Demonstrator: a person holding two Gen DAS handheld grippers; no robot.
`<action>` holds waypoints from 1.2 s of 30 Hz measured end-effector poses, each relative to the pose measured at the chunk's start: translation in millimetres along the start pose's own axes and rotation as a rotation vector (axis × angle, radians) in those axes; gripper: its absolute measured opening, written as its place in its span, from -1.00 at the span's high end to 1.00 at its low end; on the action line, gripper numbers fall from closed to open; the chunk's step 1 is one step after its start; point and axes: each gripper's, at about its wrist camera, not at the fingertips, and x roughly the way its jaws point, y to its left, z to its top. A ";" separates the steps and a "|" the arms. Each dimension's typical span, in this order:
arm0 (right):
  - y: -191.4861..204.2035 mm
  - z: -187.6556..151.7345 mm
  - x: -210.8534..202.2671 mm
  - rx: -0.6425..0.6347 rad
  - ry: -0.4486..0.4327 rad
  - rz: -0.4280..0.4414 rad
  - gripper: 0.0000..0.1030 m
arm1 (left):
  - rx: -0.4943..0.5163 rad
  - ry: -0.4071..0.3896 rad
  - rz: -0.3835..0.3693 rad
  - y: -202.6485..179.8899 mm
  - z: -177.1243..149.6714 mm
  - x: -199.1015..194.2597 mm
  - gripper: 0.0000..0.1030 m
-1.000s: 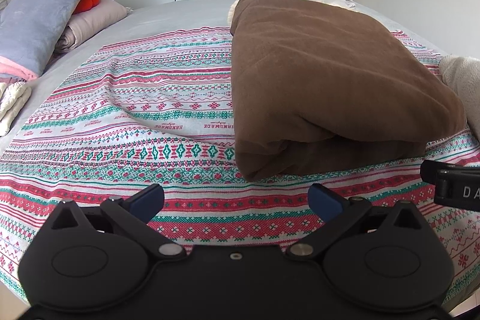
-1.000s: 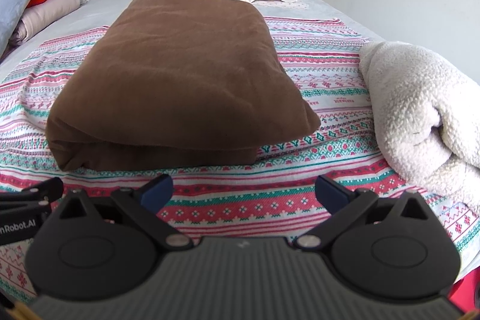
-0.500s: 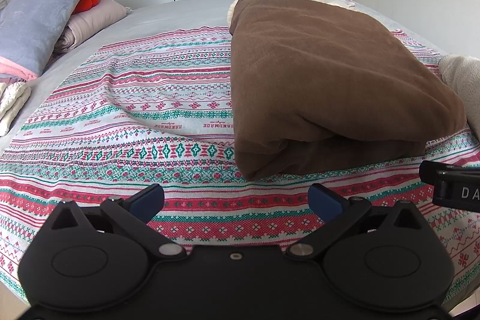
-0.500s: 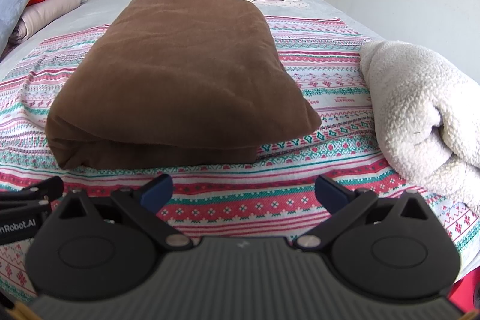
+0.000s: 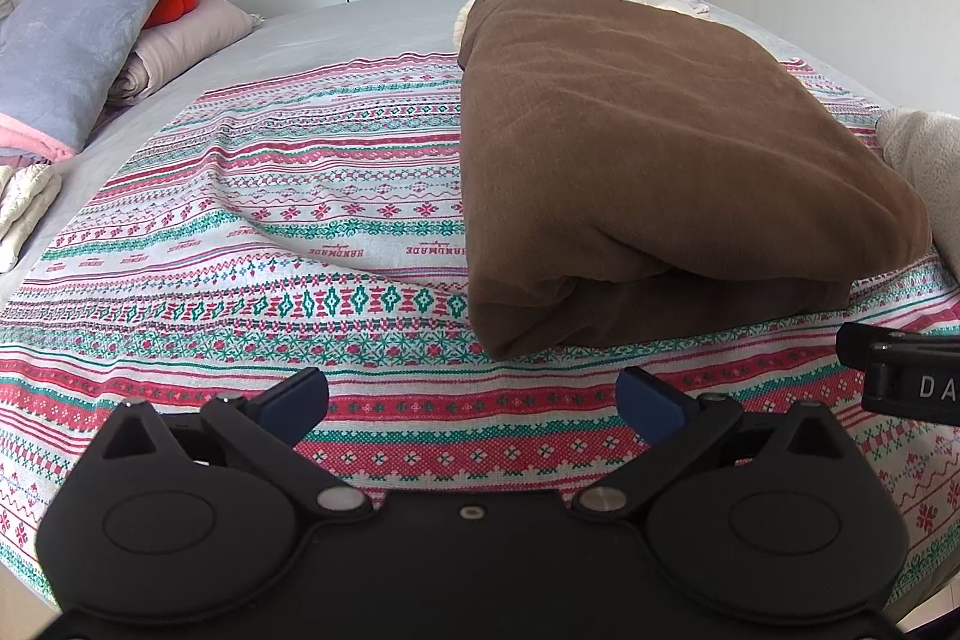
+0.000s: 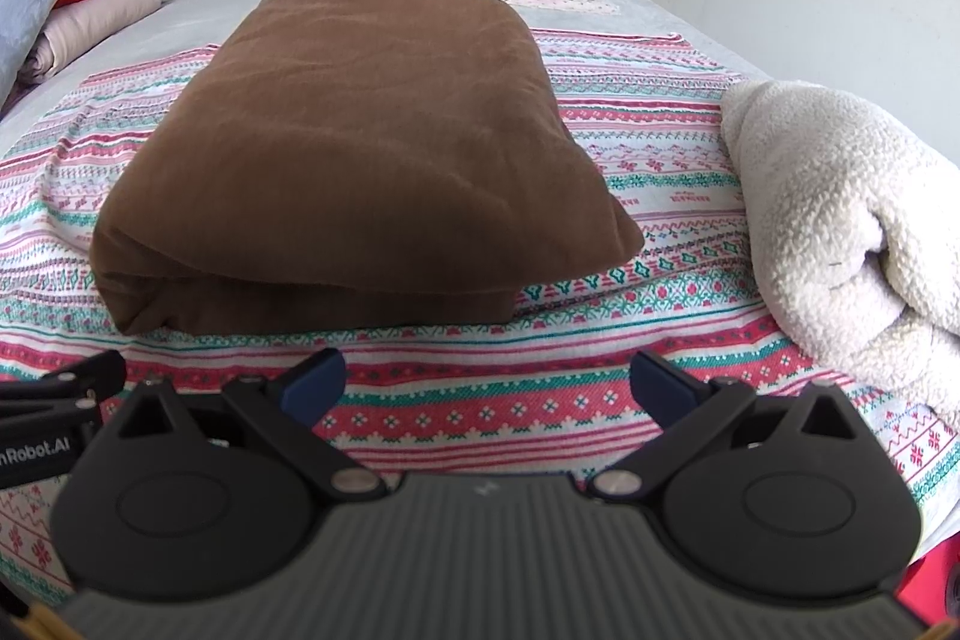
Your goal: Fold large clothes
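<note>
Bedroom, patterned bedspread. Left wrist view: left gripper spread, empty, hovering; folded brown blanket ahead-right on the bedspread. Right wrist view: right gripper spread, empty; blanket straight ahead, cream fleece roll beside it.

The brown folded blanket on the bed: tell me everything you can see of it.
The brown folded blanket is a thick, soft, matte fabric folded into a long rectangular bundle, its layers showing at the near end. It lies flat on the red, green and white patterned cloth, lengthwise away from both cameras. Neither open gripper touches it. The cream fleece bundle sits apart on its right.
</note>
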 end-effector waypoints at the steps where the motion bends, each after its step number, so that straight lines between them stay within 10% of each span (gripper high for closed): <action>1: -0.1 0.1 0.0 0.000 0.000 0.000 -0.99 | -0.001 0.000 0.000 -0.1 0.0 -0.1 -1.00; 36: -3.7 0.1 4.0 -0.008 0.019 -0.016 -0.99 | 0.001 0.000 -0.001 2.1 -1.6 2.1 -1.00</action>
